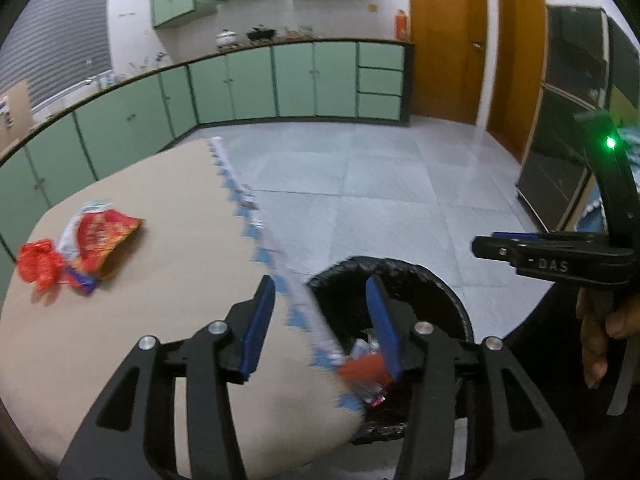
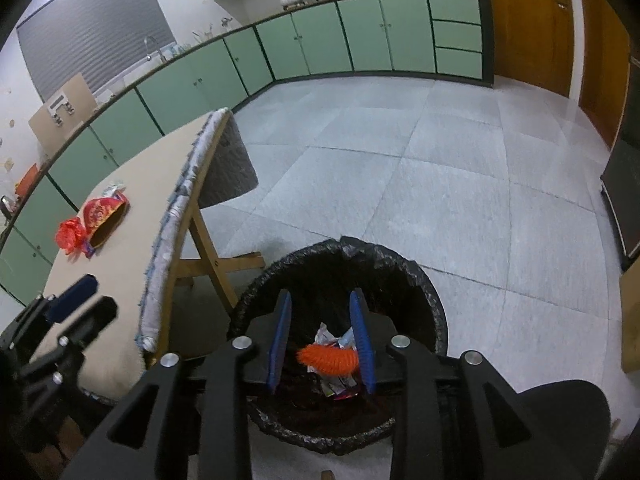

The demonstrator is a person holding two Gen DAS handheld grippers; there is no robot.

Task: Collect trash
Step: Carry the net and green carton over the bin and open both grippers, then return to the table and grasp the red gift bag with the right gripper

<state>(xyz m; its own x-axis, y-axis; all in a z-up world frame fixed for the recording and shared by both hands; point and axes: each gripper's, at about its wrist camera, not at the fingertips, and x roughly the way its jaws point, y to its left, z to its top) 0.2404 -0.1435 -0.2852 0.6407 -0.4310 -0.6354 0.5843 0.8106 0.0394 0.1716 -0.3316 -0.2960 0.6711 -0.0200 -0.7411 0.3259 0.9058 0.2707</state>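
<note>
The right gripper [image 2: 322, 340] hangs spread over the bin [image 2: 420, 276], an orange scrap [image 2: 326, 358] loose between its fingers above wrappers in the bin. Only the left view shows the left gripper [image 1: 320, 320], spread and empty, straddling the tabletop [image 1: 160, 320] edge and bin [image 1: 440, 292]. Farther along the tabletop lie a red snack bag [image 1: 102, 246] and crumpled red plastic [image 1: 40, 264]. Green cabinets [image 2: 320, 40] stand beyond.
</note>
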